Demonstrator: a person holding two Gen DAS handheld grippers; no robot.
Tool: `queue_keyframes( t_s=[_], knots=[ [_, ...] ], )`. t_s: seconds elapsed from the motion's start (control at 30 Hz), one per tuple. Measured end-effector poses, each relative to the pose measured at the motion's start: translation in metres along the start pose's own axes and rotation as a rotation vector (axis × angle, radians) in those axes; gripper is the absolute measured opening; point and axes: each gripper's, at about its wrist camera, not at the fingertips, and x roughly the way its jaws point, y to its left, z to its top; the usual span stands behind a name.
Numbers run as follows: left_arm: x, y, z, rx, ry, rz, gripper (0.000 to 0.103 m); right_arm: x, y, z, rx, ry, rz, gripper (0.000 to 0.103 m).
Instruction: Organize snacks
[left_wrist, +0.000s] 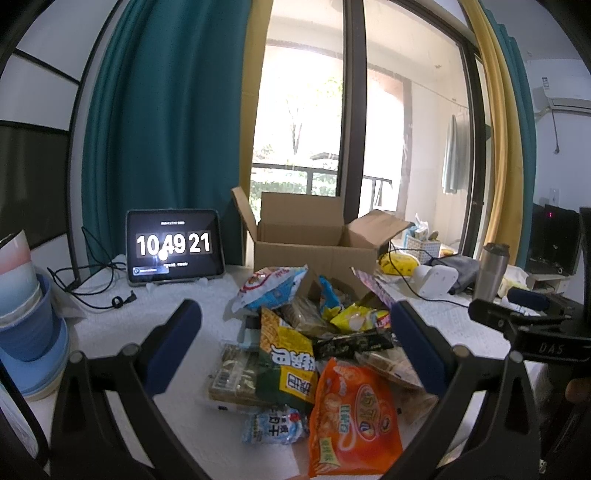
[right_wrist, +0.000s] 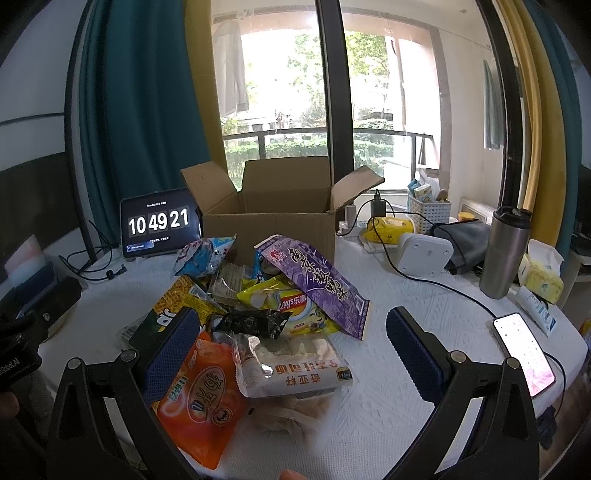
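step: opening of the sort, as I'm reading it; nothing is being held, no packet is showing inside the box from these views.
left tongs (left_wrist: 295, 343): jaws standing wide apart, gripping nothing, hovering over the near side of the snack pile (left_wrist: 314, 339).
right tongs (right_wrist: 291, 343): also spread wide and empty, hanging above the pile's near right part; its left pad (right_wrist: 168, 350) is overlapping the orange bag in view, contact can't be told.
pile: lying loose on the white worktop (right_wrist: 406, 387), just in front of the cardboard box (right_wrist: 269, 218), far packets touching or nearly touching its front wall.
box: sitting at 12 o'clock from the pile, flaps open, inside hidden from both cameras.
orange bag (right_wrist: 199, 402): nearest packet, at 6 to 7 o'clock of the pile, partly under the white packet (right_wrist: 291, 369).
purple bag (right_wrist: 317, 284): lying on top, slanting toward 4 o'clock, free of overlap from other packets.
green-yellow bag (left_wrist: 288, 365): at the pile's 9 o'clock side, half buried.
clutter: tablet clock (right_wrist: 159, 223) at 10 o'clock, steel tumbler (right_wrist: 506, 251) and phone (right_wrist: 524, 354) at 2 to 4 o'clock, well apart from the pile.
next move (judgement): lowering one pair of tongs on a top packet, purple or white one looking easiest, pinching an edge seam, then lifting toward the box at 12 o'clock.
caution: crinkly bags probably slipping; neighbours could be dragged along.
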Motion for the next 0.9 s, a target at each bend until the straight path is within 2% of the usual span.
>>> queue_keyframes(
  t_s=[0.23,0.37,0.53,0.73,0.9],
  knots=[
    [0.001,-0.001,-0.008,0.001,0.01,0.001,0.103,0.001,0.0,-0.001,-0.001,0.005,-0.001,0.103],
    [0.006,-0.002,-0.014,0.001,0.046,-0.015,0.103,0.005,-0.002,-0.006,0.0,0.02,-0.003,0.103],
    [0.016,-0.004,-0.036,-0.005,0.148,-0.058,0.103,0.015,-0.008,-0.019,0.004,0.068,-0.013,0.103],
    [0.039,-0.006,-0.068,-0.039,0.308,-0.121,0.102,0.034,-0.017,-0.043,0.011,0.157,-0.014,0.103],
    [0.056,-0.02,-0.084,-0.015,0.384,-0.185,0.102,0.048,-0.029,-0.054,0.036,0.199,-0.014,0.103]
  ],
)
